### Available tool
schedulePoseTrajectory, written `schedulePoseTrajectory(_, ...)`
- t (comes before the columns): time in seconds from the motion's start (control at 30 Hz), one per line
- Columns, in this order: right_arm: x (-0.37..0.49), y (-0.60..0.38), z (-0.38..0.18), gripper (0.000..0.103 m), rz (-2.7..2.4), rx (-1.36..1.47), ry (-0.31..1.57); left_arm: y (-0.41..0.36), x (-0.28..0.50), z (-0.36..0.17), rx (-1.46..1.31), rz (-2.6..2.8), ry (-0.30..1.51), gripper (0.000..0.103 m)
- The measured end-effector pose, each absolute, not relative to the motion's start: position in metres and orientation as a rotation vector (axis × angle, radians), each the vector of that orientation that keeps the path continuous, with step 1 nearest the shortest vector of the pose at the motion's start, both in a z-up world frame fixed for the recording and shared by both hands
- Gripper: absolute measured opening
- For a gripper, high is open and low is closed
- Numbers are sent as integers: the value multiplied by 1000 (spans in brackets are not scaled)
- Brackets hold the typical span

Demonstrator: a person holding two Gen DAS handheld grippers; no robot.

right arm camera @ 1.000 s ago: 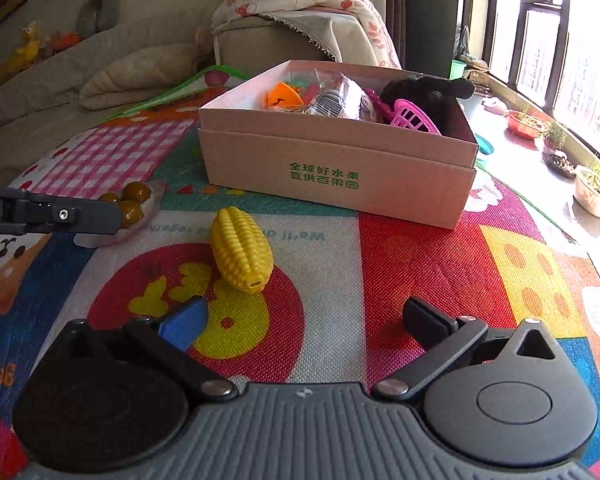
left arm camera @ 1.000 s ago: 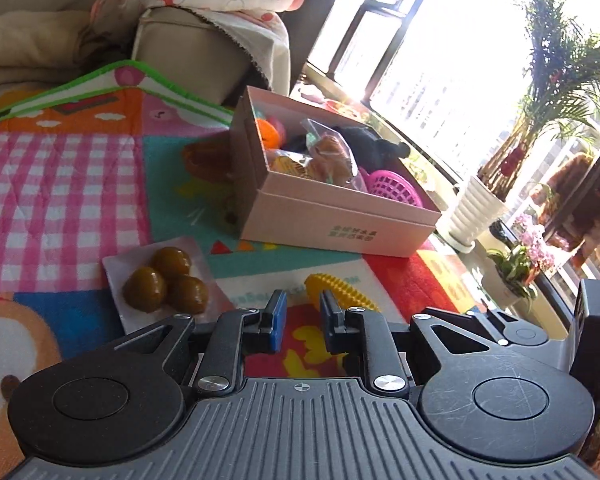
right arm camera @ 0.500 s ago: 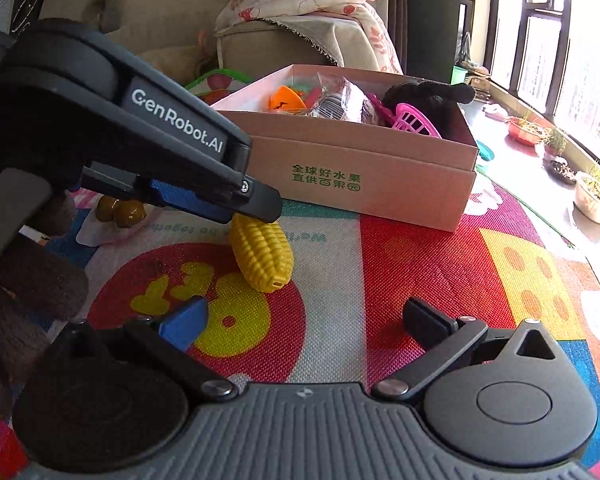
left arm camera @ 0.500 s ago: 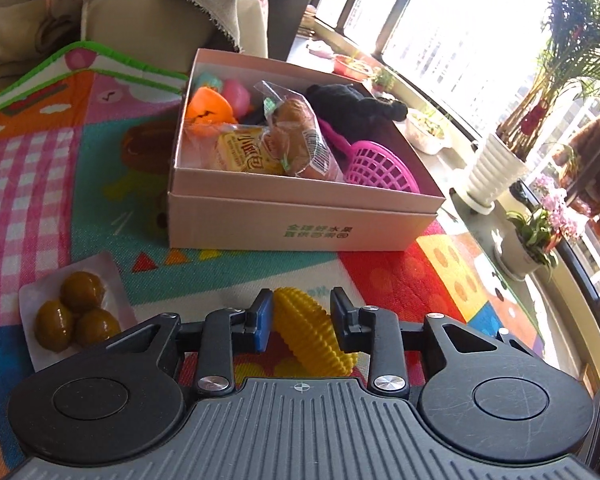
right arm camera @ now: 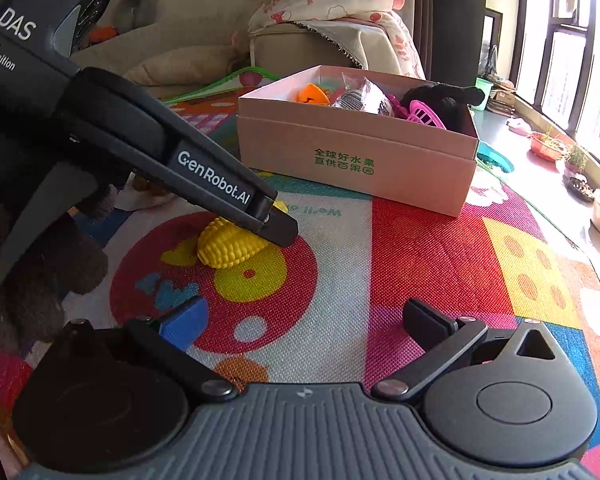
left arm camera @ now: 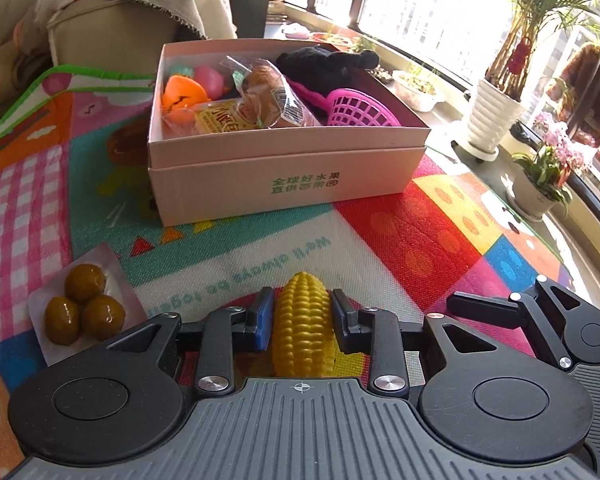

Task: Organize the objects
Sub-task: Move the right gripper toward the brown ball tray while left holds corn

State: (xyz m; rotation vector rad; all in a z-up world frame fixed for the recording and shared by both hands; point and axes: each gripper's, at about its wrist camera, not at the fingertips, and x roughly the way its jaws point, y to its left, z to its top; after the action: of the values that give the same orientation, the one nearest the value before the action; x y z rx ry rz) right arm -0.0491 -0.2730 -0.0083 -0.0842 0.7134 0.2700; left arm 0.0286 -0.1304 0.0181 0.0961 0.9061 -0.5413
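Note:
A yellow toy corn cob [left arm camera: 302, 322] lies on the colourful play mat and sits between the fingers of my left gripper [left arm camera: 302, 312], which are closed against its sides. The corn also shows in the right wrist view [right arm camera: 230, 242], low over the mat under the left gripper [right arm camera: 278, 226]. A pink cardboard box [left arm camera: 284, 168] stands beyond it, holding an orange toy, wrapped snacks, a pink basket [left arm camera: 360, 110] and a black plush. My right gripper [right arm camera: 304, 320] is open and empty above the mat, in front of the box [right arm camera: 356, 160].
A packet of three brown balls [left arm camera: 84, 310] lies on the mat to the left of the corn. A sofa with a floral blanket [left arm camera: 140, 0] stands behind the box. Potted plants [left arm camera: 496, 120] line the window ledge on the right.
My left gripper has moved forward around the corn and closed on it. The right gripper has stayed open and shifted slightly.

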Motion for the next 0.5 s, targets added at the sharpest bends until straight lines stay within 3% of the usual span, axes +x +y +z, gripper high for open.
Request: schedulePoseTrajectory(0.5, -51, -272, -8, 103, 251, -73, 723, -69, -25, 12, 95, -574, 798, 34)
